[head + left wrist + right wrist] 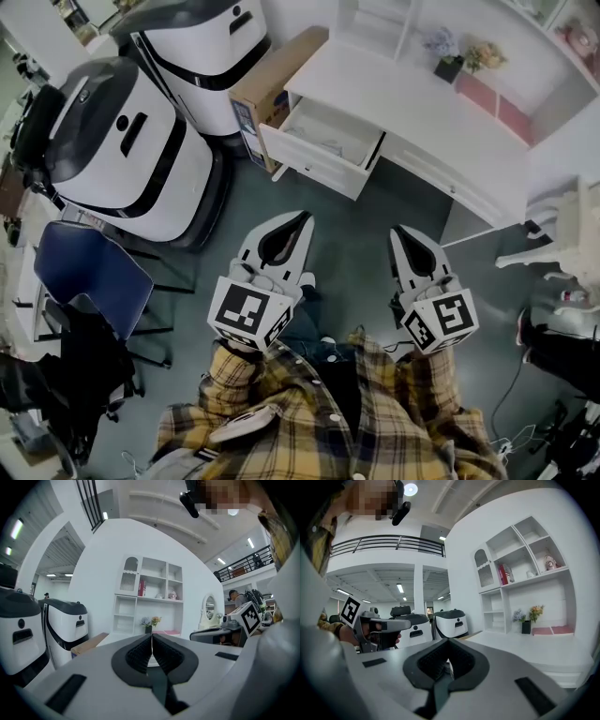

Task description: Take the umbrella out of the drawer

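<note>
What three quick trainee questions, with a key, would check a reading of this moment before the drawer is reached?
1. True or false: the drawer of the white desk stands open.
2. Which sits on the desk: A) a flower pot, B) a kettle, C) a laptop?
3. What does the left gripper hold between its fingers?
Key: 1 true; 2 A; 3 nothing, the fingers are shut on each other.
</note>
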`<act>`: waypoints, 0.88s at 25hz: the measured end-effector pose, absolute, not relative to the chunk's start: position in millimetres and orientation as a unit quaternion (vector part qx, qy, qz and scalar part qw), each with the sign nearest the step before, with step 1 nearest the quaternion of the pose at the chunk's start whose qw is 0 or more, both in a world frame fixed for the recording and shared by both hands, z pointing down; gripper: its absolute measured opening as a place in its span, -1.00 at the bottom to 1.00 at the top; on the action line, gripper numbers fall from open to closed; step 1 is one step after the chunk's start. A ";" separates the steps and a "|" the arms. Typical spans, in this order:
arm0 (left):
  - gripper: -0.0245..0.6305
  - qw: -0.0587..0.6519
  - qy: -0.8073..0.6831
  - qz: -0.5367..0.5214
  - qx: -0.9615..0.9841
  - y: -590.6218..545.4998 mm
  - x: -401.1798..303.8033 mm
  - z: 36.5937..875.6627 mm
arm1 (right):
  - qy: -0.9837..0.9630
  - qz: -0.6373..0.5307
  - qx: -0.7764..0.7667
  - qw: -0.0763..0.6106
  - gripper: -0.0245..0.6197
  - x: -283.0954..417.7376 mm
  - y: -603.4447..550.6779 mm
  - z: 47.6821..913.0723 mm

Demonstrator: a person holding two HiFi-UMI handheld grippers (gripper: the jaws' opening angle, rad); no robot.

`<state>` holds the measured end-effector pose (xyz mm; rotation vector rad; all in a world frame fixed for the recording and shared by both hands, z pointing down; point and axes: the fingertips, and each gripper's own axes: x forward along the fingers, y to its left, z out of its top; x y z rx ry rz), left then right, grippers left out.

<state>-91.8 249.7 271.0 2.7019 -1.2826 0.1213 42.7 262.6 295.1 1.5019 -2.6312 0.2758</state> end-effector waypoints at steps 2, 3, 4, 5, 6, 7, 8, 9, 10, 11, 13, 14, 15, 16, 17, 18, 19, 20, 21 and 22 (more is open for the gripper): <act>-0.85 0.075 -0.424 0.043 0.902 227.5 -94.1 272.1 | -0.863 0.093 0.494 0.052 -0.87 39.1 240.8 296.8; -0.85 0.076 -0.423 0.044 0.902 217.2 -95.9 272.6 | -0.862 0.095 0.495 0.052 -0.87 37.1 230.6 297.7; -0.85 0.076 -0.422 0.044 0.902 207.3 -98.2 273.1 | -0.862 0.096 0.495 0.053 -0.87 35.1 220.9 298.4; -0.85 0.076 -0.422 0.045 0.902 197.8 -101.0 273.4 | -0.861 0.096 0.496 0.053 -0.87 32.9 211.5 298.9; -0.85 0.076 -0.422 0.046 0.902 188.8 -104.3 273.8 | -0.860 0.096 0.498 0.052 -0.87 30.8 202.4 299.0; -0.85 0.076 -0.422 0.046 0.902 180.5 -107.9 274.1 | -0.860 0.095 0.500 0.052 -0.87 28.6 193.9 298.7; -0.85 0.075 -0.421 0.046 0.903 173.0 -111.6 274.5 | -0.858 0.093 0.502 0.051 -0.87 26.6 185.9 298.1; -0.85 0.074 -0.421 0.046 0.903 166.2 -115.3 275.1 | -0.857 0.092 0.504 0.049 -0.87 24.7 178.5 297.5; -0.85 0.073 -0.420 0.047 0.903 159.8 -119.0 275.8 | -0.857 0.092 0.506 0.047 -0.87 23.0 171.4 297.1; -0.85 0.073 -0.421 0.047 0.903 153.4 -122.7 276.5 | -0.856 0.093 0.507 0.044 -0.87 21.2 164.6 296.9; -0.85 0.073 -0.423 0.046 0.902 141.0 -129.0 277.8 | -0.856 0.098 0.507 0.039 -0.87 17.5 152.0 298.2; -0.85 0.073 -0.424 0.045 0.901 135.6 -131.6 278.3 | -0.856 0.100 0.506 0.038 -0.87 15.5 146.6 299.9; -0.85 0.073 -0.425 0.044 0.901 130.7 -134.1 278.5 | -0.855 0.103 0.506 0.038 -0.87 13.5 141.8 301.7; -0.85 0.073 -0.425 0.043 0.901 126.3 -136.4 278.4 | -0.855 0.106 0.506 0.037 -0.87 11.3 137.5 303.4; -0.85 0.072 -0.424 0.043 0.902 122.4 -138.4 278.3 | -0.854 0.108 0.507 0.037 -0.87 9.2 133.7 304.5; -0.85 0.070 -0.423 0.044 0.903 119.2 -139.9 278.3 | -0.854 0.109 0.508 0.038 -0.87 7.3 130.5 305.2; -0.85 0.069 -0.421 0.045 0.904 116.8 -141.3 278.7 | -0.853 0.108 0.509 0.039 -0.87 5.6 127.8 305.3; -0.85 0.069 -0.418 0.045 0.905 114.9 -142.6 279.2 | -0.853 0.108 0.510 0.040 -0.87 3.9 125.7 305.2; -0.85 0.069 -0.416 0.045 0.905 113.4 -144.1 280.0 | -0.852 0.107 0.511 0.041 -0.87 2.3 124.0 304.9; -0.85 0.071 -0.415 0.045 0.906 112.4 -145.6 280.8 | -0.851 0.107 0.513 0.042 -0.87 0.8 123.1 304.7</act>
